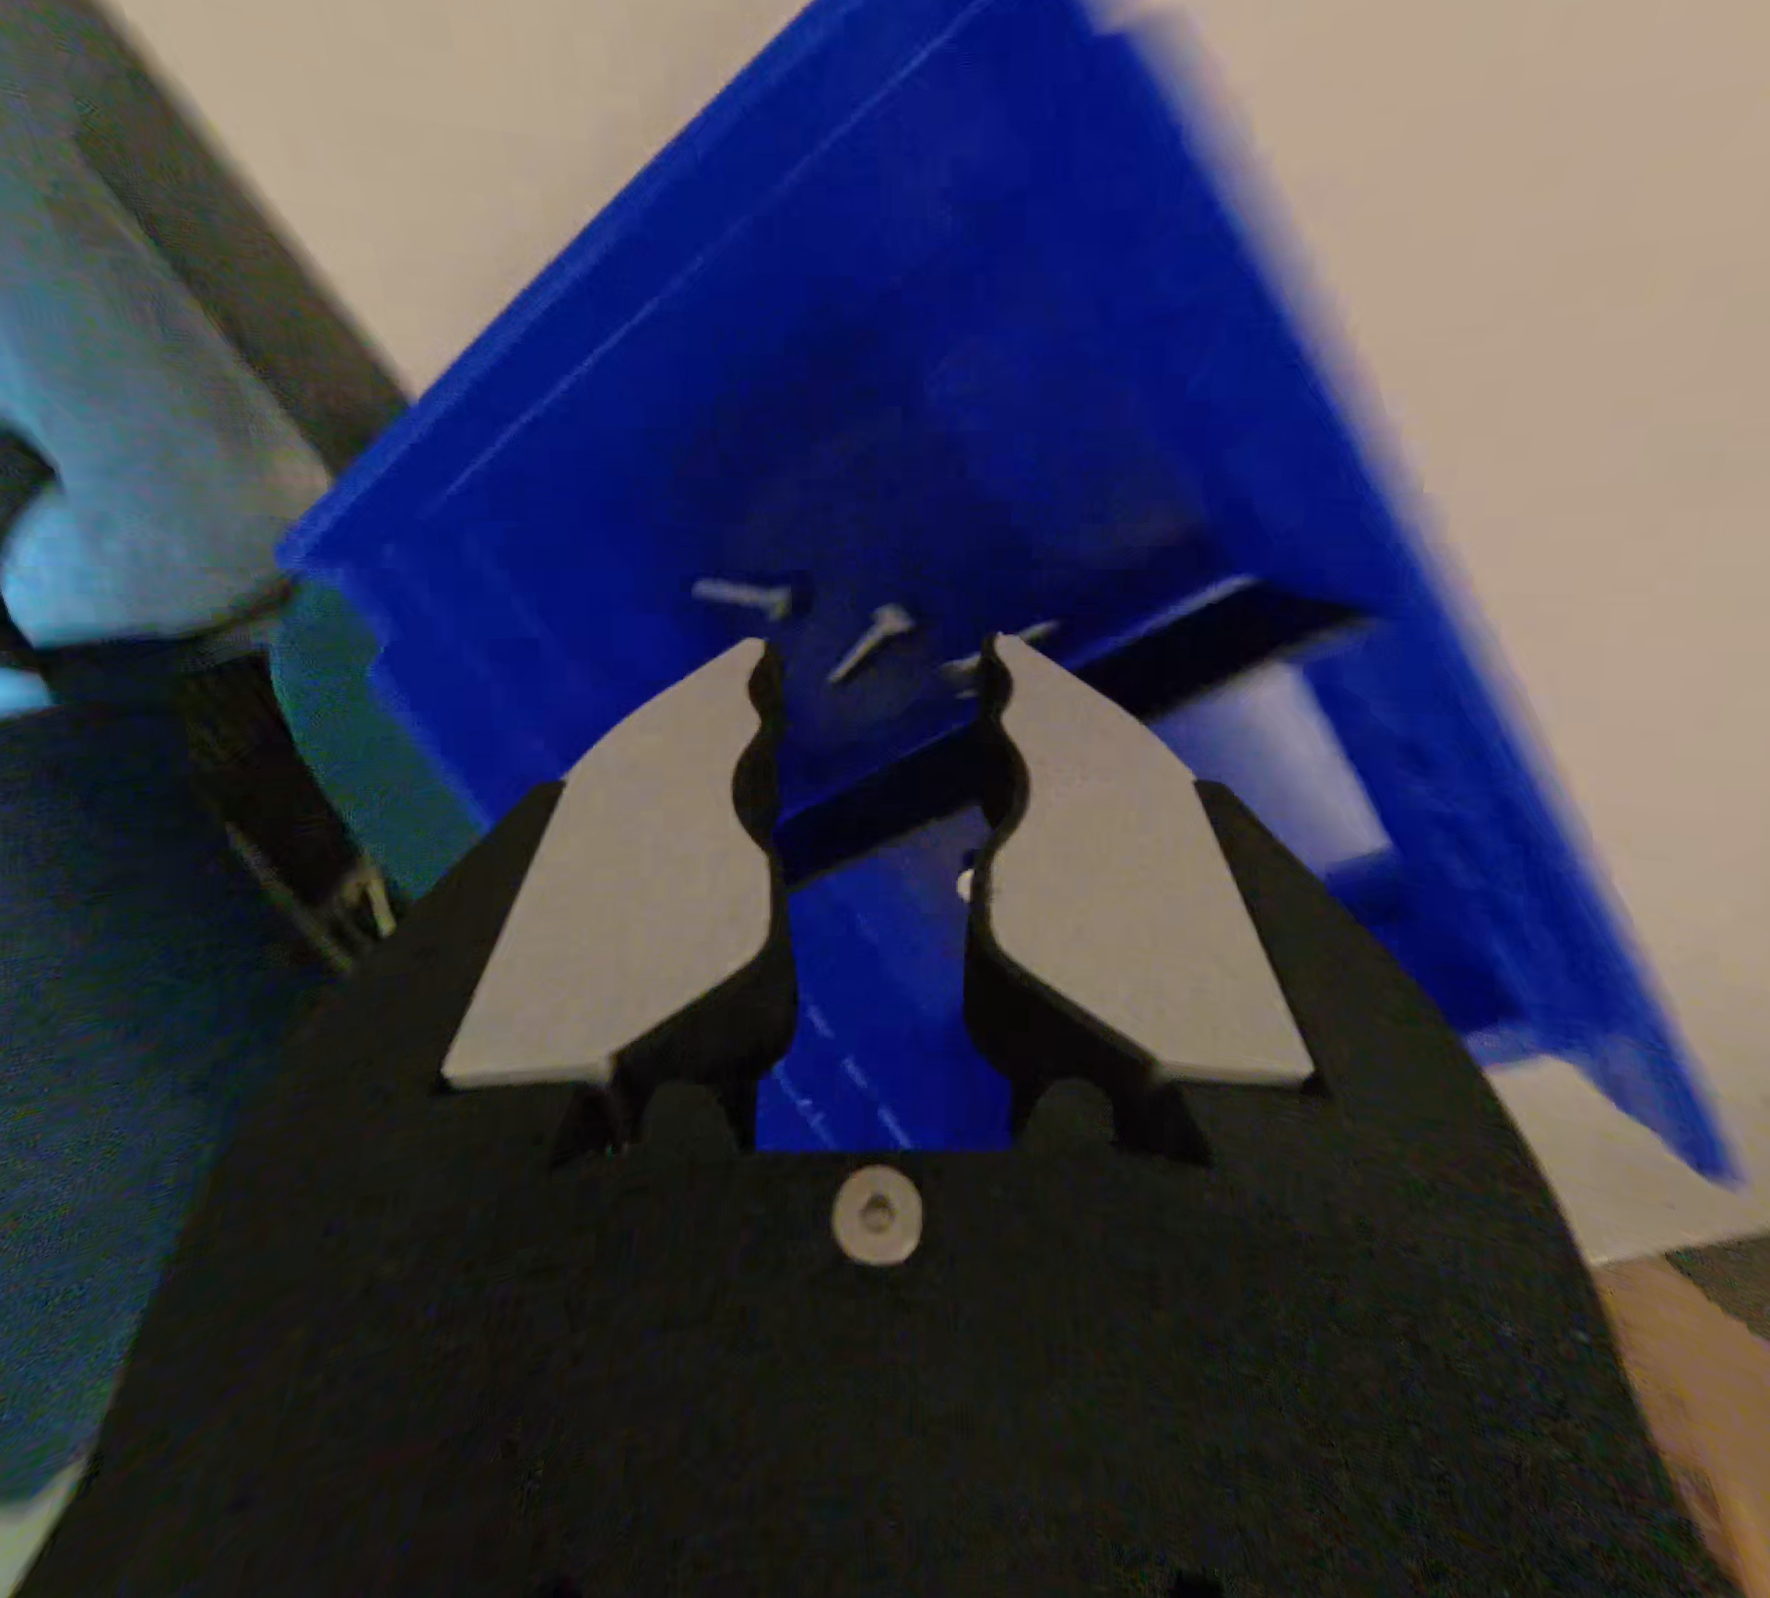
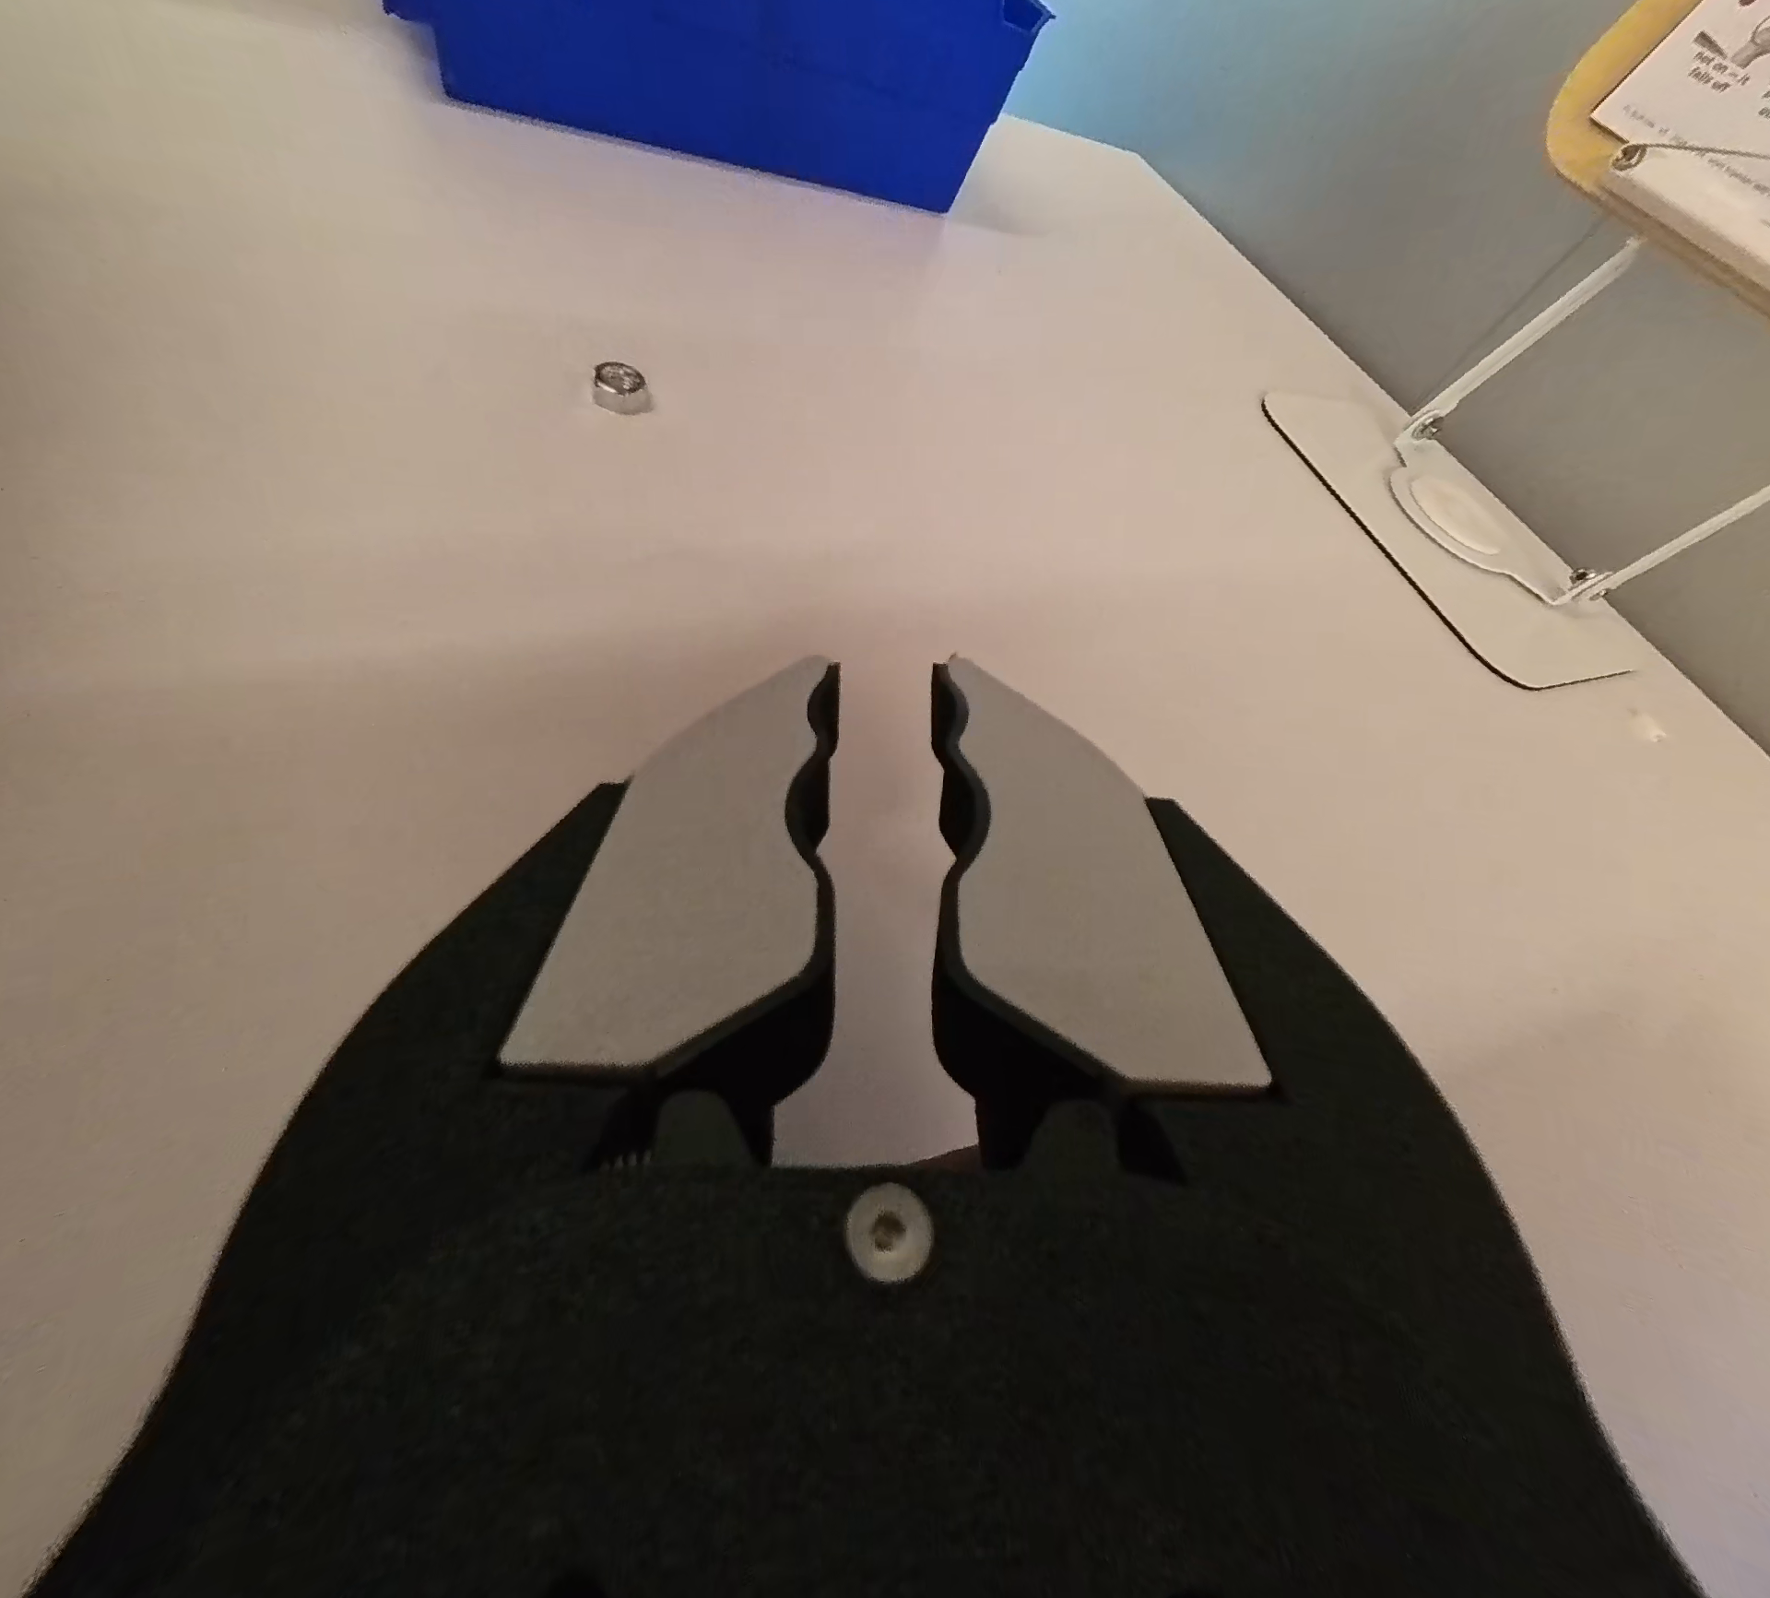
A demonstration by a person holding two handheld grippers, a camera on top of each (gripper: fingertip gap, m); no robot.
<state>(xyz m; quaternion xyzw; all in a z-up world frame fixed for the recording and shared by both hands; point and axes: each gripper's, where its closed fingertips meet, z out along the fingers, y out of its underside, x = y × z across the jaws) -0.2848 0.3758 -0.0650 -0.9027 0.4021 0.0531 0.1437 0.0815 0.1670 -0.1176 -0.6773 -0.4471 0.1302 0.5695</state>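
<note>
The left gripper hung over a blue plastic bin that sat on a pale tabletop, its jaws apart and nothing between the pads — only the bin's floor showed through the gap. On that floor lay a few small silvery screws, one straight ahead of the tips, another off to the left, a third partly hidden behind the right fingertip; the view was blurred, so whether that tip touched it could not be told. A dark divider crossed the bin just beside them. Such screws would likely be light, hard and slick, apt to roll or skid on smooth plastic; a pinch across the shank, near the head, looked the surest hold. The bin itself seemed stiff and thin-walled, best taken by its rim. The right gripper was low over bare tabletop, jaws narrowly apart and holding nothing. Ahead of it and to the left lay a small metal nut, well apart from the tips — short, hard and probably slippery, so it would want squeezing across its flats. Beyond that stood the blue bin. At the right edge was a white stand base with thin struts carrying a yellow-edged board with a printed sheet.
</note>
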